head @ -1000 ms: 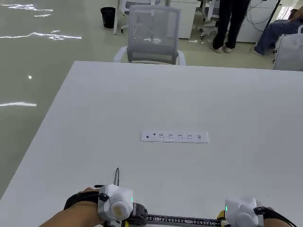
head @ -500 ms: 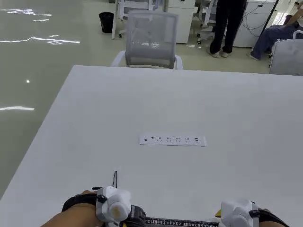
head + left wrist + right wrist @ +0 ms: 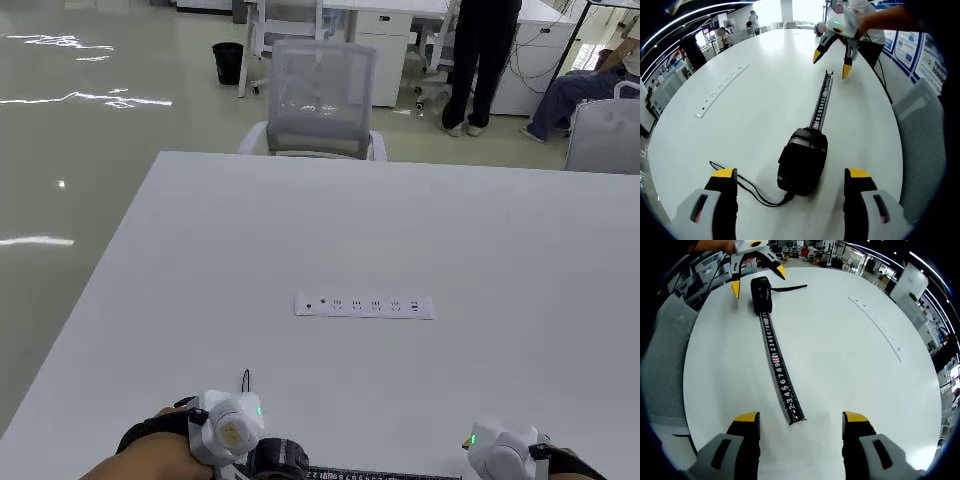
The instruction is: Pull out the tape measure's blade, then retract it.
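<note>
The left gripper (image 3: 791, 175) holds its yellow-tipped jaws spread wide on either side of the tape measure's case (image 3: 802, 160). The case is a squat, rounded black block with a matte shell, lying on the smooth white table (image 3: 770, 75); neither jaw touches it. A thin black cord (image 3: 752, 190) loops from the case's rear. Rightward from the case runs the flat black blade (image 3: 777, 367), printed with pale numerals. At the blade's end farthest from the case, the right gripper (image 3: 801, 417) also gapes wide, with the tip lying just ahead of its jaws. A long white power strip (image 3: 364, 305) lies well beyond the case.
</note>
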Available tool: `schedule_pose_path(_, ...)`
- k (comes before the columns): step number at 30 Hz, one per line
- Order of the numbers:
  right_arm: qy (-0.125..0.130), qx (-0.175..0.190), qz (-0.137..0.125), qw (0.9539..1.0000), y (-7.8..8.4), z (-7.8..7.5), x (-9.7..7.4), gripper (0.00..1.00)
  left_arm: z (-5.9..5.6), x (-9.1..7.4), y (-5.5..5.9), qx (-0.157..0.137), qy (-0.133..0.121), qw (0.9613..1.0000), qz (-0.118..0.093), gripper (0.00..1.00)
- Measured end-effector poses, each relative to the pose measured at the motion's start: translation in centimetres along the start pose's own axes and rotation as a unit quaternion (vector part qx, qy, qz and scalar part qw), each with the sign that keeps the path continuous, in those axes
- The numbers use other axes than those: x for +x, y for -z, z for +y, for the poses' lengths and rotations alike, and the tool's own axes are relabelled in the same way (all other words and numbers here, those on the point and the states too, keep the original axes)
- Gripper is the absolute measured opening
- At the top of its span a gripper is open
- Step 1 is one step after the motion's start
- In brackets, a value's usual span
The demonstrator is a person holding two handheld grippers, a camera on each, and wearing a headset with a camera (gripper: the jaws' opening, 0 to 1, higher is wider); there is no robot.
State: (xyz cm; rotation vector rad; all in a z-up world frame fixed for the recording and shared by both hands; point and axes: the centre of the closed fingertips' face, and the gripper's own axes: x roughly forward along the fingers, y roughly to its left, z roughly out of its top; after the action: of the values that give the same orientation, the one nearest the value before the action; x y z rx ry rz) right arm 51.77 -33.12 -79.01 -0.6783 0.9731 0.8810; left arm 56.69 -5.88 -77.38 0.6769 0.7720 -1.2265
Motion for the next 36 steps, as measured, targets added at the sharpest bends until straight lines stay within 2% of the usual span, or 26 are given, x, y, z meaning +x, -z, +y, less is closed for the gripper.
schedule_pose_path(2, -0.002, 0.032, -0.02, 0.9993, -0.4, 0.1, -0.1, 0.75, 0.5, -0.2, -0.4, -0.011, -0.016, 0.9997, -0.018, 0.98)
schedule_pose_path(3, -0.001, 0.038, -0.019, 0.9991, -0.3, 0.0, -0.3, 0.79, 0.7, -0.6, -0.3, -0.01, -0.019, 0.9996, -0.017, 0.98)
schedule_pose_path(5, 0.007, 0.03, -0.018, 0.9994, 0.0, 0.0, -0.5, 0.85, 1.1, -1.2, -0.4, -0.027, -0.035, 0.9987, -0.027, 0.99)
schedule_pose_path(9, 0.019, 0.042, -0.02, 0.9987, 0.3, 0.0, -1.3, 0.89, 1.1, -2.2, -0.1, -0.043, -0.042, 0.9975, -0.037, 0.99)
schedule_pose_path(12, 0.028, 0.064, -0.036, 0.9969, 0.2, 0.2, -1.9, 0.96, 0.7, -3.0, 0.1, -0.056, -0.05, 0.9962, -0.045, 0.99)
schedule_pose_path(15, 0.041, 0.072, -0.041, 0.9957, 0.5, 0.2, -2.5, 0.98, 0.4, -3.7, 0.5, -0.061, -0.058, 0.9952, -0.049, 0.99)
schedule_pose_path(18, 0.051, 0.095, -0.052, 0.9928, 0.8, 0.3, -3.1, 0.99, 0.1, -4.6, 0.7, -0.071, -0.069, 0.9934, -0.057, 0.99)
schedule_pose_path(22, 0.067, 0.13, -0.075, 0.9863, 0.8, 0.3, -4.1, 1.0, -0.3, -5.9, 0.9, -0.092, -0.085, 0.9894, -0.073, 0.99)
schedule_pose_path(23, 0.069, 0.154, -0.089, 0.9816, 0.7, 0.4, -4.3, 1.0, -0.4, -6.2, 1.0, -0.099, -0.092, 0.9878, -0.077, 0.99)
schedule_pose_path(24, 0.065, 0.166, -0.093, 0.9796, 0.7, 0.7, -4.6, 1.0, -0.4, -6.5, 1.1, -0.102, -0.097, 0.9867, -0.081, 0.99)
schedule_pose_path(25, 0.073, 0.174, -0.097, 0.9772, 0.7, 0.6, -4.9, 0.99, -0.5, -6.8, 1.1, -0.106, -0.1, 0.9856, -0.085, 0.99)
schedule_pose_path(26, 0.081, 0.175, -0.105, 0.9757, 0.7, 0.6, -5.3, 0.99, -0.4, -7.3, 0.9, -0.114, -0.11, 0.9825, -0.097, 0.99)
schedule_pose_path(28, 0.086, 0.178, -0.109, 0.974, 1.1, 0.8, -5.5, 1.0, -0.3, -7.9, 1.0, -0.126, -0.12, 0.9788, -0.108, 0.99)
schedule_pose_path(30, 0.094, 0.187, -0.117, 0.9708, 1.4, 1.2, -6.1, 1.0, -0.5, -8.7, 1.1, -0.143, -0.128, 0.9737, -0.123, 0.99)
schedule_pose_path(31, 0.101, 0.196, -0.124, 0.9674, 1.5, 1.4, -6.5, 1.0, -0.6, -9.1, 1.3, -0.148, -0.133, 0.9718, -0.127, 0.99)
schedule_pose_path(33, 0.106, 0.208, -0.136, 0.9629, 1.7, 1.6, -6.9, 1.0, -1.0, -9.6, 1.5, -0.152, -0.137, 0.9695, -0.135, 0.99)
schedule_pose_path(35, 0.11, 0.21, -0.136, 0.9618, 2.2, 2.1, -7.3, 1.0, -1.6, -10.2, 1.8, -0.16, -0.14, 0.9674, -0.138, 0.99)
schedule_pose_path(36, 0.118, 0.214, -0.14, 0.9596, 2.5, 2.3, -7.7, 1.0, -1.9, -10.5, 1.9, -0.164, -0.142, 0.9655, -0.144, 0.99)
